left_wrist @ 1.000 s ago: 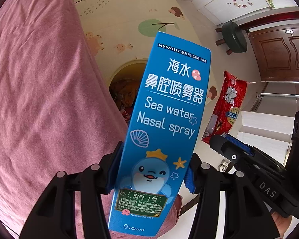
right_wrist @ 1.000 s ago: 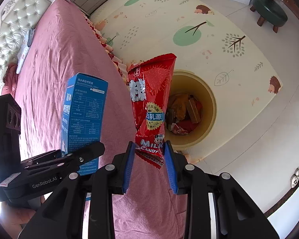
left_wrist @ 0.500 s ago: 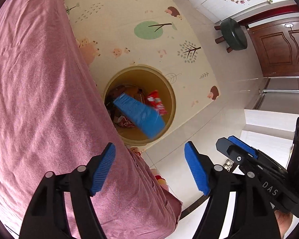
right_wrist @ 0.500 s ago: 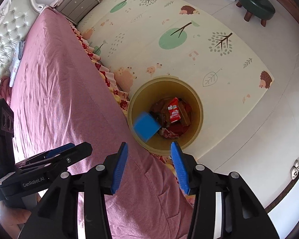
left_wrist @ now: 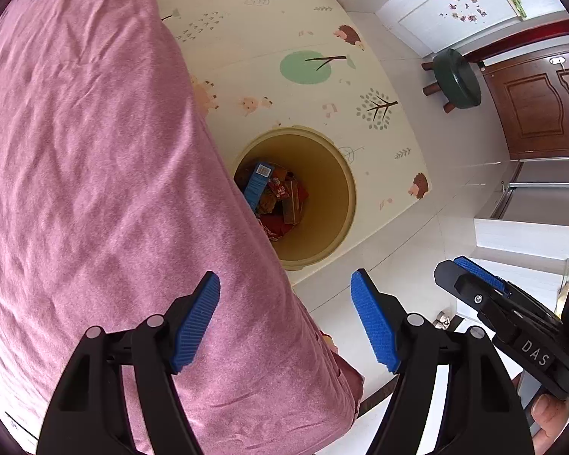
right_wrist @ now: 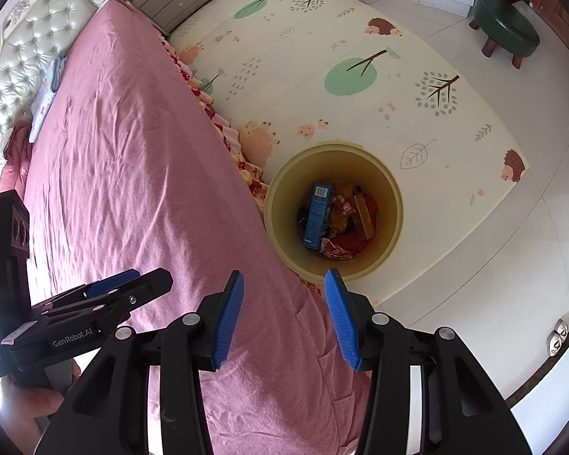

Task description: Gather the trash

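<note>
Bed (right_wrist: pixel 132 159): no trash visible on the shown part. Left gripper (left_wrist: pixel 284 318): fingers released, nothing between them. Bin (right_wrist: pixel 392 208): holds the blue box (right_wrist: pixel 316 216) and red wrapper (right_wrist: pixel 345 208) among other trash. Right gripper (right_wrist: pixel 282 314): fingers released, empty. Judgement: both drops done; remaining trash, if any, lies out of view

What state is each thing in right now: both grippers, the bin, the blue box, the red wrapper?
left gripper: jaws open, empty, just opened.
right gripper: jaws open, empty, just opened.
yellow bin: upright, lidless, partly filled.
blue nasal spray box: in the bin, leaning on the wall.
red candy wrapper: in the bin, on the trash.
</note>
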`<action>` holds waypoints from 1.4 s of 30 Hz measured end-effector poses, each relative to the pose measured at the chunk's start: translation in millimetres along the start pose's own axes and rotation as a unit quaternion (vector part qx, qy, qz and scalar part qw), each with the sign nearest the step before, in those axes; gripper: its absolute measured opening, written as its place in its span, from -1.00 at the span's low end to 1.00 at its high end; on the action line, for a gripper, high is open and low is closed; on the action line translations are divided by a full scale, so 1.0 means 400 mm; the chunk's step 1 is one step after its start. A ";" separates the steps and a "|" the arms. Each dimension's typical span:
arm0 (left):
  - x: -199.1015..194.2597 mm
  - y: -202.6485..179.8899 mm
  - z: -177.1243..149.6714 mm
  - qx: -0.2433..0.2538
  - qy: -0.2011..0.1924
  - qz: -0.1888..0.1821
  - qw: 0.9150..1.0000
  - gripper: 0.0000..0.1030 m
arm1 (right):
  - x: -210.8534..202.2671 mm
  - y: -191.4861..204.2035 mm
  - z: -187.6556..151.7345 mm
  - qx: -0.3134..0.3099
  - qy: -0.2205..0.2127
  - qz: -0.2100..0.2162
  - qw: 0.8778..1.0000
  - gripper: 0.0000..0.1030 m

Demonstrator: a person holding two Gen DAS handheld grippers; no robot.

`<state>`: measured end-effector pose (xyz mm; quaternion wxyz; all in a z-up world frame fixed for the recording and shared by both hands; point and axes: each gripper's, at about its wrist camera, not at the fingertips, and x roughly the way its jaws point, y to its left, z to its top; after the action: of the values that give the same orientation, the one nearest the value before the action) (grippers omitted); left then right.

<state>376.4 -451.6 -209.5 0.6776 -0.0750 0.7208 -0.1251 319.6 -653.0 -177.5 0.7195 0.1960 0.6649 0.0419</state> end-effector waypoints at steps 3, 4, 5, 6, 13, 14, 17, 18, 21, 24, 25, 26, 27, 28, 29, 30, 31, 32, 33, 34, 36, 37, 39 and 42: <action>-0.034 0.039 -0.038 -0.009 -0.010 0.003 1.000 0.39 | -0.001 0.051 -0.030 -0.022 0.005 0.003 1.000 -0.13; -0.045 0.053 -0.052 -0.013 -0.013 0.004 1.000 0.39 | 0.001 0.067 -0.041 -0.028 0.008 0.004 1.000 -0.13; -0.056 0.067 -0.069 -0.017 -0.017 0.005 1.000 0.39 | 0.002 0.084 -0.053 -0.033 0.010 0.006 0.999 -0.13; -0.067 0.083 -0.087 -0.021 -0.019 0.006 1.000 0.39 | 0.004 0.101 -0.065 -0.039 0.012 0.008 0.999 -0.13; -0.127 0.188 -0.228 -0.045 -0.029 0.011 0.999 0.39 | 0.018 0.227 -0.156 -0.080 0.032 0.017 0.996 -0.13; -0.136 0.205 -0.249 -0.051 -0.030 0.011 0.998 0.39 | 0.019 0.241 -0.168 -0.086 0.034 0.018 0.996 -0.13; -0.162 0.251 -0.312 -0.064 -0.036 0.015 0.997 0.39 | 0.022 0.289 -0.204 -0.098 0.042 0.017 0.994 -0.13; -0.172 0.267 -0.333 -0.069 -0.038 0.016 0.997 0.39 | 0.023 0.306 -0.215 -0.103 0.045 0.017 0.994 -0.13; -0.205 0.315 -0.389 -0.088 -0.047 0.025 0.995 0.48 | 0.021 0.361 -0.251 -0.122 0.050 0.020 0.991 -0.13; -0.240 0.368 -0.435 -0.118 -0.058 0.024 0.991 0.52 | 0.013 0.418 -0.283 -0.142 0.051 0.025 0.988 -0.13; -0.251 0.383 -0.449 -0.128 -0.062 0.024 0.989 0.54 | 0.010 0.435 -0.292 -0.148 0.051 0.025 0.987 -0.12; -0.263 0.398 -0.461 -0.138 -0.066 0.023 0.988 0.55 | 0.006 0.451 -0.301 -0.153 0.051 0.026 0.987 -0.12; -0.276 0.410 -0.474 -0.147 -0.070 0.022 0.987 0.57 | 0.003 0.469 -0.311 -0.157 0.052 0.027 0.986 -0.11; -0.287 0.421 -0.485 -0.152 -0.073 0.022 0.985 0.59 | -0.002 0.485 -0.321 -0.161 0.051 0.026 0.985 -0.06; -0.300 0.430 -0.498 -0.158 -0.078 0.024 0.984 0.61 | -0.008 0.500 -0.330 -0.165 0.049 0.023 0.985 0.03; -0.315 0.439 -0.509 -0.163 -0.083 0.025 0.983 0.66 | -0.015 0.517 -0.340 -0.172 0.045 0.018 0.984 0.07; -0.330 0.446 -0.519 -0.166 -0.089 0.028 0.982 0.69 | -0.024 0.533 -0.351 -0.178 0.040 0.012 0.983 0.17; -0.346 0.451 -0.530 -0.168 -0.096 0.033 0.981 0.71 | -0.033 0.548 -0.358 -0.185 0.036 0.009 0.982 0.24; -0.363 0.455 -0.542 -0.169 -0.103 0.036 0.980 0.73 | -0.040 0.565 -0.367 -0.194 0.032 0.008 0.981 0.25; -0.380 0.459 -0.553 -0.170 -0.110 0.038 0.978 0.74 | -0.048 0.581 -0.376 -0.201 0.029 0.010 0.979 0.26; -0.419 0.469 -0.577 -0.175 -0.131 0.040 0.975 0.77 | -0.067 0.611 -0.390 -0.214 0.020 0.012 0.977 0.36; -0.437 0.473 -0.587 -0.177 -0.140 0.044 0.973 0.80 | -0.078 0.622 -0.395 -0.216 0.014 0.012 0.976 0.37; -0.480 0.481 -0.612 -0.180 -0.161 0.052 0.969 0.82 | -0.103 0.644 -0.403 -0.222 0.000 0.013 0.975 0.38; -0.541 0.491 -0.642 -0.189 -0.195 0.071 0.960 0.91 | -0.144 0.670 -0.415 -0.231 -0.019 0.017 0.973 0.47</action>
<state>147.9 -183.2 -44.6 0.7856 -0.1736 0.5887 0.0790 205.3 -387.6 -39.3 0.7573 0.0368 0.6197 0.2025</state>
